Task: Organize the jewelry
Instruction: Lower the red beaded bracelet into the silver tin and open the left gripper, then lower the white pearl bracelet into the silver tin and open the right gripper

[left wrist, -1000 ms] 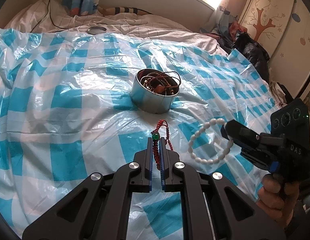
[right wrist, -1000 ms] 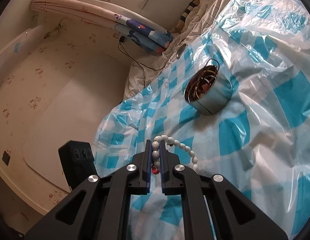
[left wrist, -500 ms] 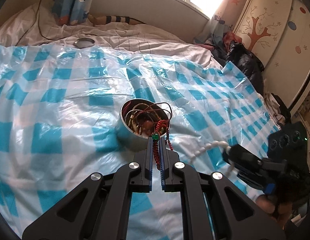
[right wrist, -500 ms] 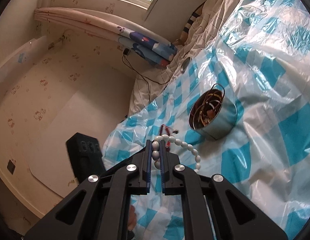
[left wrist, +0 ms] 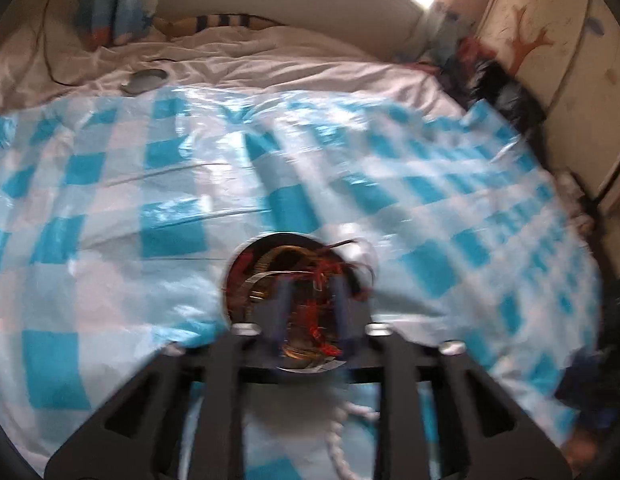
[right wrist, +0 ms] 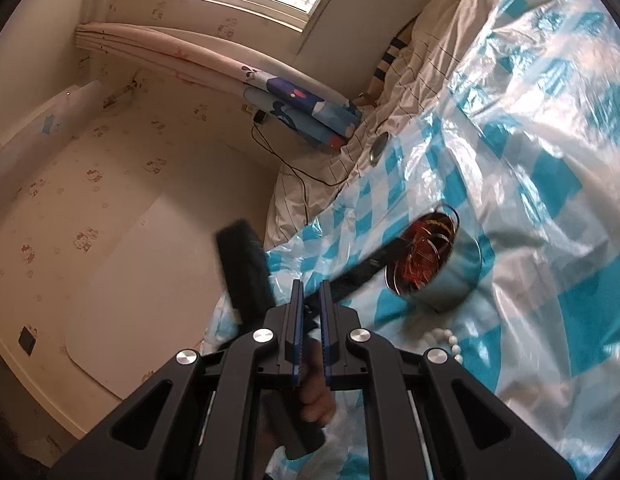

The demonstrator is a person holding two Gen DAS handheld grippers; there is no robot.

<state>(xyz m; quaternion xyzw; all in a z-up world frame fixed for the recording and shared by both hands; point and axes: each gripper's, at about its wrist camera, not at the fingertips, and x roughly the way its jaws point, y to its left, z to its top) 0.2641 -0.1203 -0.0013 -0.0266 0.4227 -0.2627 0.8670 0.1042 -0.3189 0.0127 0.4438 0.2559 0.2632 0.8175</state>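
A round metal tin [left wrist: 225,288] full of tangled bangles and cords stands on the blue-and-white checked sheet [left wrist: 169,236]. My left gripper [left wrist: 313,280] hovers just over the tin's mouth with its jaws opening. The red cord bracelet [left wrist: 316,316] hangs loose between the pads and down into the tin. In the right wrist view the left gripper [right wrist: 396,246] reaches the rim of the tin [right wrist: 454,280]. My right gripper [right wrist: 310,292] stays shut behind it. A few beads of the white bead bracelet [right wrist: 446,340] show beside its right finger, and the grip point is hidden.
A round metal lid [left wrist: 143,80] lies at the far edge of the sheet, near a black cable. A blue patterned cloth [left wrist: 113,12] leans on the headboard. A dark heap of clothes [left wrist: 498,84] and a wardrobe [left wrist: 558,60] close off the right side.
The left gripper has carried the red cord bracelet forward to the tin and spread its jaws. The white beads have slipped from between the right fingertips to beside and below them.
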